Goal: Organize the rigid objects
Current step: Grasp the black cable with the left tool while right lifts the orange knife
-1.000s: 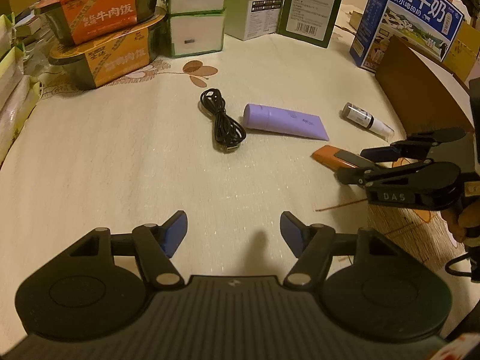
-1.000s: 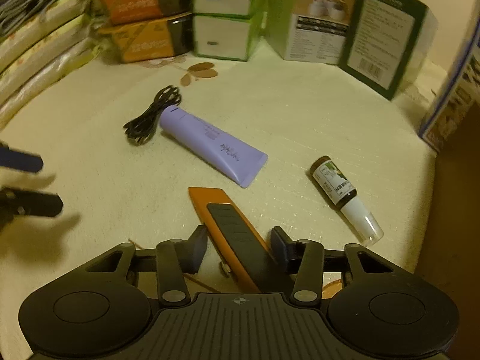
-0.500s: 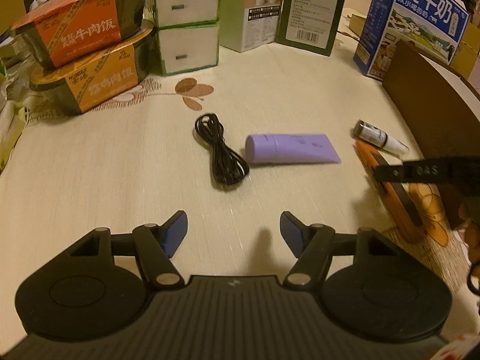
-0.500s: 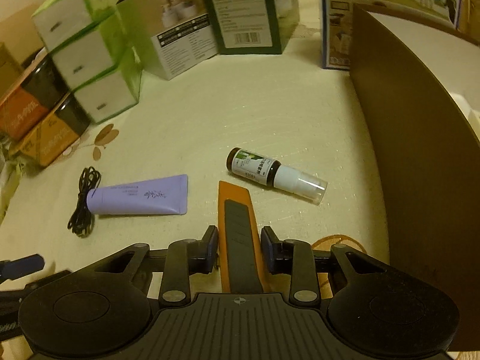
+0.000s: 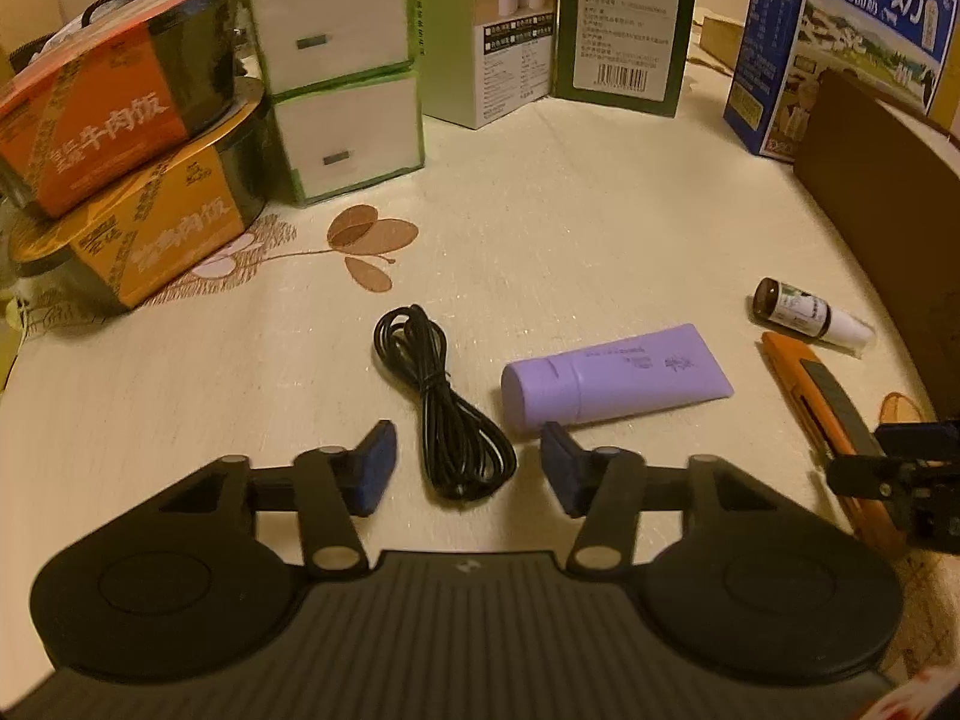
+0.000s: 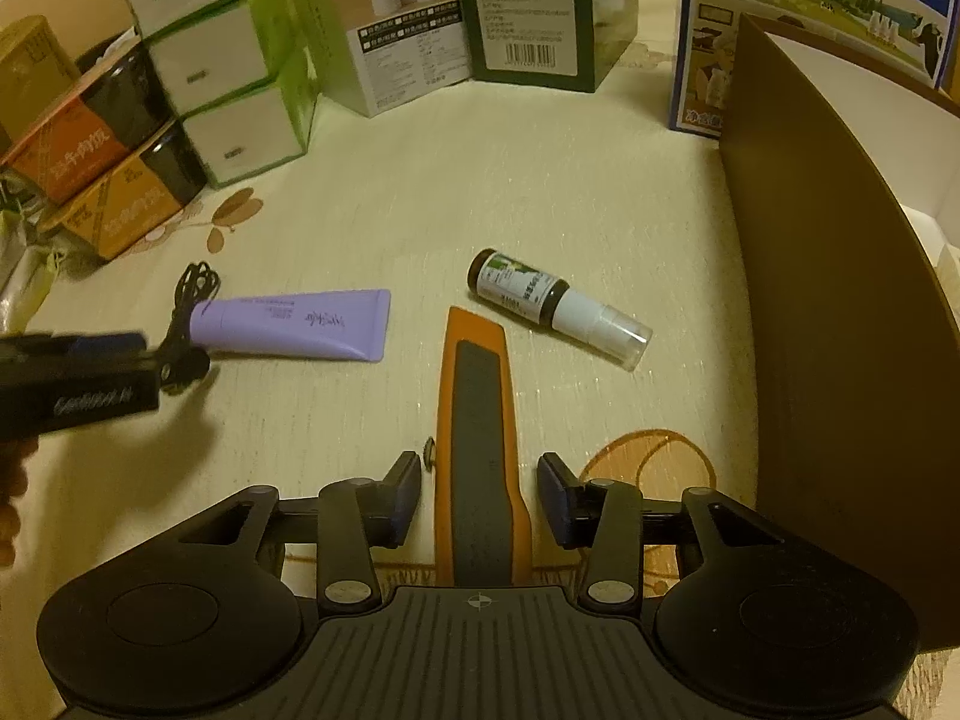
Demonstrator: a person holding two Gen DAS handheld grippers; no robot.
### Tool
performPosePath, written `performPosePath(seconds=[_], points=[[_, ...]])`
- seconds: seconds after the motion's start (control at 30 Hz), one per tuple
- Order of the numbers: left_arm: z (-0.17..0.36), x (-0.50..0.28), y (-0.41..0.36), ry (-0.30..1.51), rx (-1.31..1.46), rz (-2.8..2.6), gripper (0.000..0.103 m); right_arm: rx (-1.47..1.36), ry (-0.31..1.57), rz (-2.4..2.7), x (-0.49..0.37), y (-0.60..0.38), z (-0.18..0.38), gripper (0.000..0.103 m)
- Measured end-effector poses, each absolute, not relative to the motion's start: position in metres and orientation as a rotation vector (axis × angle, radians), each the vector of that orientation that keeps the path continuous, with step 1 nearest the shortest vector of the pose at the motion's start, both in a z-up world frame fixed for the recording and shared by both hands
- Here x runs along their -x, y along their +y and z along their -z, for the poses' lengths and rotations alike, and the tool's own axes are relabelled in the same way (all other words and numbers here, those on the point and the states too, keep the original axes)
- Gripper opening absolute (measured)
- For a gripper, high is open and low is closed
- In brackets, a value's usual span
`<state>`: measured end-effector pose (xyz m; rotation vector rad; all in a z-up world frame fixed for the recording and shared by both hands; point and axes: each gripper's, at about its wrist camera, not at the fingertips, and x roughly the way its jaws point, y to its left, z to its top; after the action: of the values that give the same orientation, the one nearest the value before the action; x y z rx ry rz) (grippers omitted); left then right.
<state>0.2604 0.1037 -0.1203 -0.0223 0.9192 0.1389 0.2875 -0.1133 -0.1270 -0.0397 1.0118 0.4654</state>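
The orange utility knife (image 6: 480,420) lies flat on the cream tablecloth (image 6: 600,192), its handle between the parted fingers of my right gripper (image 6: 478,495), neither pad touching it. Just beyond its far tip rests a small brown spray bottle (image 6: 555,306); to the left lies a purple tube (image 5: 618,375), and left again a coiled black cable (image 5: 447,408). My left gripper (image 5: 468,468) hangs open at the cable's near end, gripping nothing. A tall brown panel (image 6: 840,330) stands to the right; cartons crowd the far edge. I judge this a placing step on the knife, with the cable next: lower, straddle the coil, close.
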Motion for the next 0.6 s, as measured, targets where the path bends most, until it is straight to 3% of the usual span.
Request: performPosePath(seconds=[0.03, 0.07, 0.2, 0.23, 0.6], points=[[0.122, -0.262, 0.103, 0.926, 0.013, -0.139, 0.039, 0.037, 1.013, -0.466, -0.288, -0.114, 0.128, 0.04], [0.124, -0.263, 0.102, 0.935, 0.003, -0.142, 0.03, 0.03, 1.012, -0.47, -0.288, -0.115, 0.128, 0.04], [0.124, -0.257, 0.103, 0.939, 0.006, -0.15, 0.027, 0.033, 1.0, -0.496, -0.286, -0.115, 0.129, 0.039], [0.124, -0.254, 0.102, 0.941, 0.004, -0.15, 0.026, 0.05, 0.997, -0.499, -0.285, -0.113, 0.13, 0.029], [0.116, -0.168, 0.08, 0.994, 0.024, -0.141, 0.026, 0.112, 1.0, -0.558, -0.243, -0.131, 0.129, 0.029]])
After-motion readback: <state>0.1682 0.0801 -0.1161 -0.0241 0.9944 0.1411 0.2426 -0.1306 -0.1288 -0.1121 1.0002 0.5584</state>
